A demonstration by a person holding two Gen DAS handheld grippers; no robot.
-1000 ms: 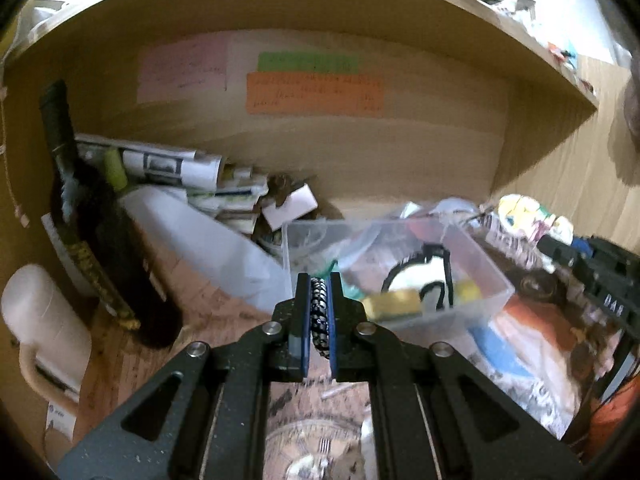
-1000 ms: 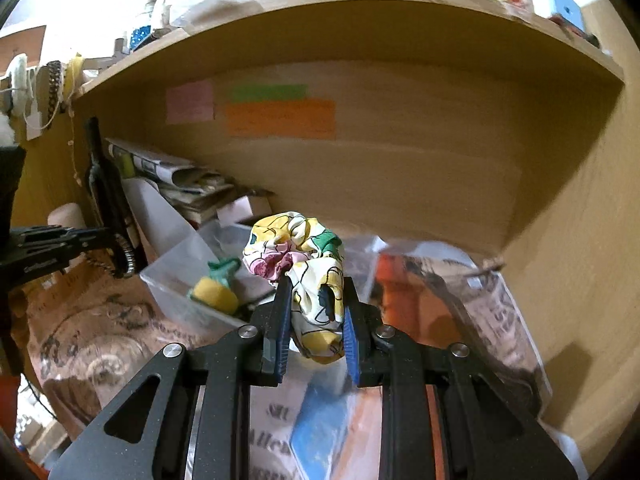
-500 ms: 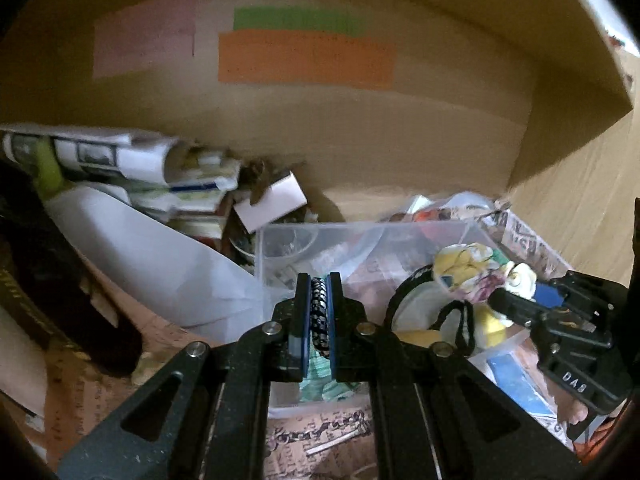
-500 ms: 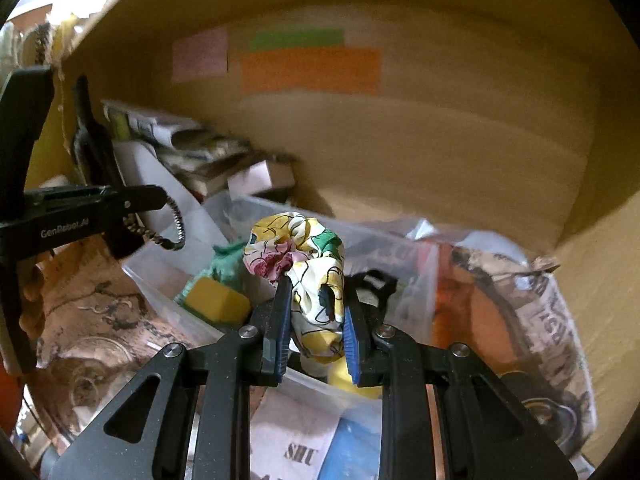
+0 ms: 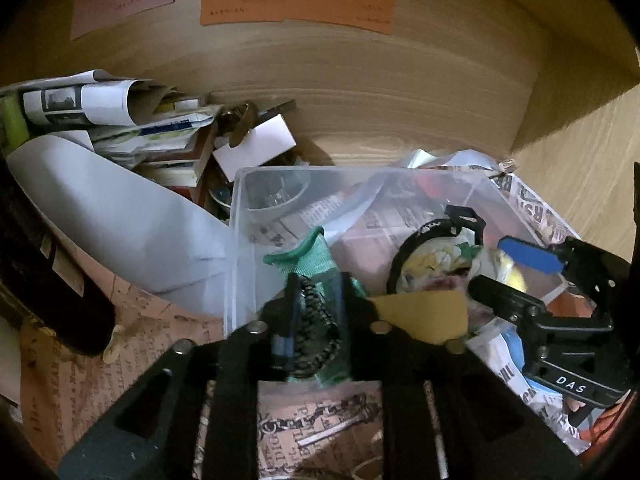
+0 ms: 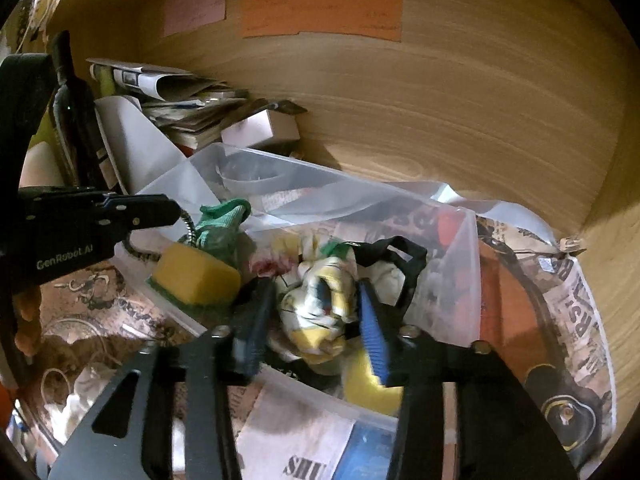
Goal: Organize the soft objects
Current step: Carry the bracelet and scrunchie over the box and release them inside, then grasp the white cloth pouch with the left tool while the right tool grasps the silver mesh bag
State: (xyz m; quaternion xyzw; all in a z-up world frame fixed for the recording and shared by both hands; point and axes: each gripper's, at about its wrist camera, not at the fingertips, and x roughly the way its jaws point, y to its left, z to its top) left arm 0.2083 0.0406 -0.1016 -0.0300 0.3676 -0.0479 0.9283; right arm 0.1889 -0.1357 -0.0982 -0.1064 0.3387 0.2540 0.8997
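Both grippers hang over the clear bin [image 5: 240, 216], where the soft things are being gathered. The right gripper [image 6: 316, 316] has its jaws spread apart, and the floral scrunchie [image 6: 320, 304] sits loose between them, resting on the pile in the bin beside a black strap [image 6: 392, 252]; the wide gap suggests a release, so the cloth can settle where it belongs. The left gripper [image 5: 316, 320] also appears to have its jaws parted, with the braided cord [image 5: 316, 332] draped between them rather than pinched (the view is blurred here, so I cannot rule out a light touch on one pad). Just ahead of its jaws lies a green cloth [image 5: 308, 256], and to their right a yellow sponge [image 6: 196, 276]. The cord seems placed at the bin's near wall so it drops inside.
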